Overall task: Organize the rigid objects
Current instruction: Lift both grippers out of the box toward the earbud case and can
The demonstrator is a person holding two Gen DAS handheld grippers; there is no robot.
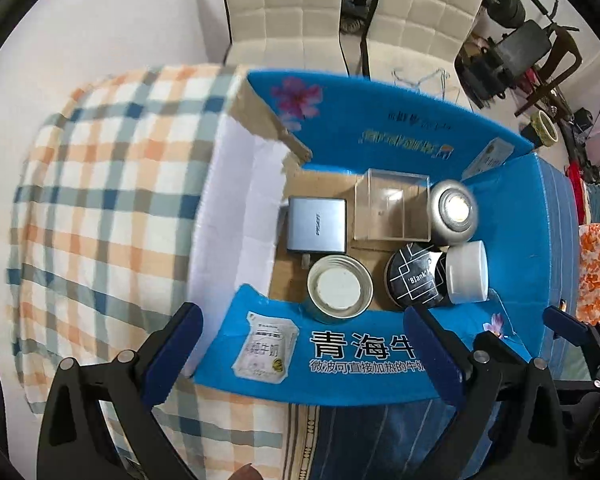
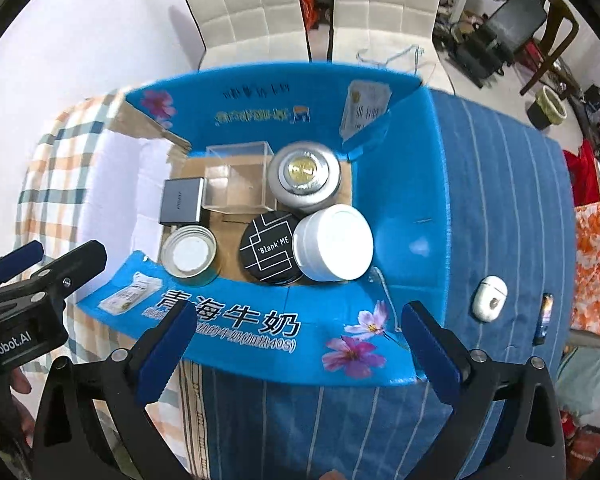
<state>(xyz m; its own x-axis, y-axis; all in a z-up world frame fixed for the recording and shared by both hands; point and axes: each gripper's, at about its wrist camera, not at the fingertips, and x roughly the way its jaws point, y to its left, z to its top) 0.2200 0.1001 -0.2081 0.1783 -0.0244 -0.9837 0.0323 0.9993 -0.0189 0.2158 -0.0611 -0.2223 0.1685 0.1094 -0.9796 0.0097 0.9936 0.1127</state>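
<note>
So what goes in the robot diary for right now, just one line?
left gripper: open, empty | right gripper: open, empty | blue cardboard box: six items inside | white earbud case: outside

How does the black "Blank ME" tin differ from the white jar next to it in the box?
The black tin has a dark lid with white line art and lettering; the white jar has a plain white lid. The black tin looks flatter, while the white jar stands taller and seems to lean against it, tilted in the left wrist view. The black tin sits nearer the box's middle; the white jar is by the blue side flap. Both are round, lidded, and inside the box.
</note>
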